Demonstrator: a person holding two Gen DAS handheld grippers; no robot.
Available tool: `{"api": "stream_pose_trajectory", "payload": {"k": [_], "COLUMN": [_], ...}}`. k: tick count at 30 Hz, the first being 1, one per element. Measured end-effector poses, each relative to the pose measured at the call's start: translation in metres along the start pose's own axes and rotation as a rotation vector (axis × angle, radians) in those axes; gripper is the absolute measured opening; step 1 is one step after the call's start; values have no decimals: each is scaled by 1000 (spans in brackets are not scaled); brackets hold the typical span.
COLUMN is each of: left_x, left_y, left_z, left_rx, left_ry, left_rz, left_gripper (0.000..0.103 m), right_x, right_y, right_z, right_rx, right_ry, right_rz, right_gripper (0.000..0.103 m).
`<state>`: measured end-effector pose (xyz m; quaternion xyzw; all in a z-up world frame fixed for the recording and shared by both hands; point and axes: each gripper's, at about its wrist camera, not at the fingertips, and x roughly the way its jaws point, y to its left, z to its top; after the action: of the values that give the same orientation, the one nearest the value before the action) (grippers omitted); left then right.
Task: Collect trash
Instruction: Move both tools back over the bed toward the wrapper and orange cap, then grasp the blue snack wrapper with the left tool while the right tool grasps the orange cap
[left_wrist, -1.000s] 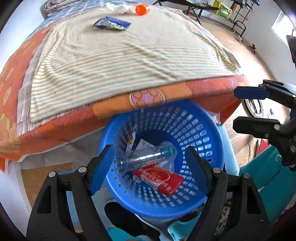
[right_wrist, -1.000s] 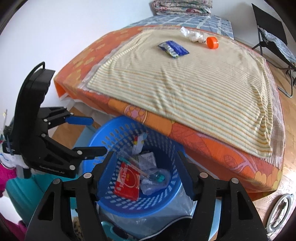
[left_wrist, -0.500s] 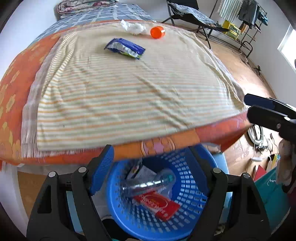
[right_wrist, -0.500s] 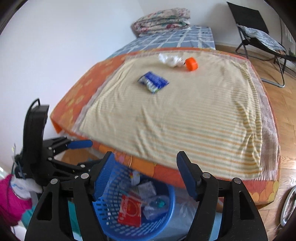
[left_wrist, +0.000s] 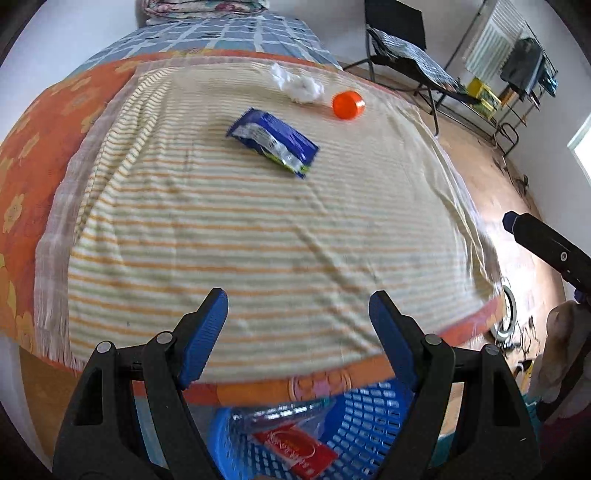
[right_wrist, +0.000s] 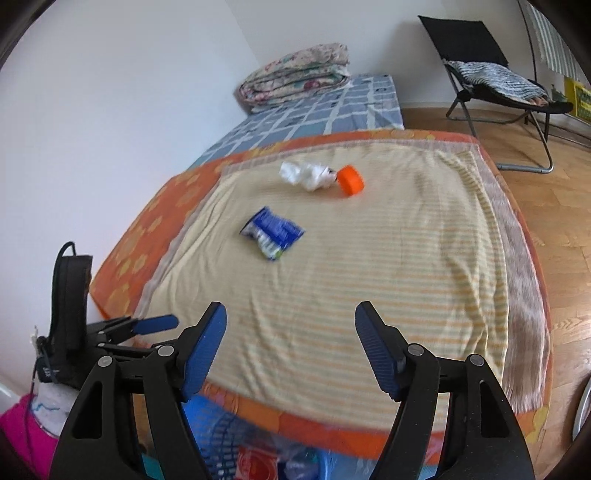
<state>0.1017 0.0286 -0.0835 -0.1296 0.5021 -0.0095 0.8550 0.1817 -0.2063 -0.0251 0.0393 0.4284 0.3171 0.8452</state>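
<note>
Both grippers, left (left_wrist: 297, 317) and right (right_wrist: 290, 332), wide open and empty over the bed (right_wrist: 155, 229); blue wrapper (left_wrist: 272, 142) mid-blanket, probably light, crinkly, slippery: best pinched across a flat edge.

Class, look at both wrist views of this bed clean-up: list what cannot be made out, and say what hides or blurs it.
- Blue basket, left view: far rim hidden under the bed edge; bottom cut by the frame.
- Red packet: lettering blurred.
- Blue wrapper, right view: print too small.
- White crumpled wad: whether paper or plastic is unclear.
- Right gripper, left view: only one finger shows.
</note>
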Motion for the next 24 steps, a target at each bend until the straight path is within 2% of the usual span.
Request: {"api": "stream_pose_trajectory", "payload": {"k": [7,16,24], "left_x": [15,50,84], "left_y": [12,19,34], "left_z": [34,68,97], "left_rx": [-66,-137,-228], "left_ry": [-23,-2,13], "left_rz": [9,-5,-15], "left_gripper": [81,81,81], "right_x": [24,60,110], "right_y": [-11,-28,-58], "right_z": [33,78,103], "right_rx": [3,42,146], "right_ry": [-29,-57,-24], "right_rz": [-30,-34,-13], "right_gripper": [72,72,72]}}
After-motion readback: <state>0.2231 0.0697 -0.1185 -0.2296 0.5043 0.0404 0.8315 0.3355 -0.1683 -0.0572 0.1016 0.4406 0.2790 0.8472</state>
